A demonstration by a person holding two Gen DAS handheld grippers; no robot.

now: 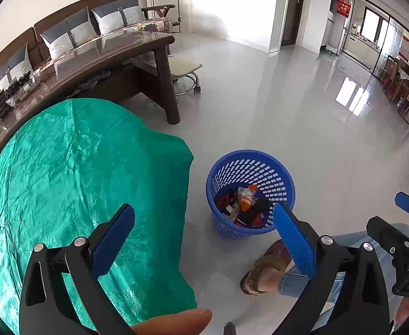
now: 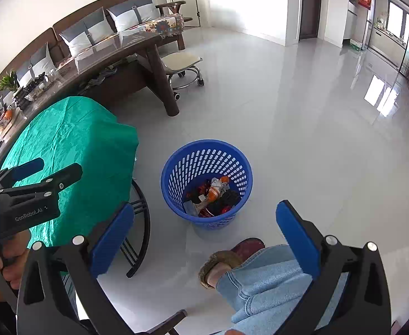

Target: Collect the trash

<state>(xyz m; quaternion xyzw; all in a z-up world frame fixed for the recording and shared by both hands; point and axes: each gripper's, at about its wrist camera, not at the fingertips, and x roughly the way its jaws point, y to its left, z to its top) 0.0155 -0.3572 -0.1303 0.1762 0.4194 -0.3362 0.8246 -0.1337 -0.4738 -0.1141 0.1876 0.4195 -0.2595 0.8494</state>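
Note:
A blue perforated waste basket (image 1: 271,173) (image 2: 187,164) stands on the pale floor beside a small table draped in a green cloth (image 1: 87,173) (image 2: 73,142). Inside the basket lies a heap of trash (image 1: 245,202) (image 2: 213,195): orange, red, black and white wrappers. My left gripper (image 1: 204,231) is open and holds nothing, hovering over the cloth's edge and the basket. My right gripper (image 2: 204,229) is open too, empty, just above and in front of the basket. The left gripper (image 2: 39,173) also shows at the left of the right wrist view.
A person's foot in a sandal (image 2: 226,256) and a denim trouser leg (image 2: 268,282) stand near the basket. A long dark wooden table (image 1: 115,55), a sofa with cushions (image 1: 73,30) and a wheeled stool (image 1: 185,72) lie behind. Glossy floor (image 1: 302,106) spreads to the right.

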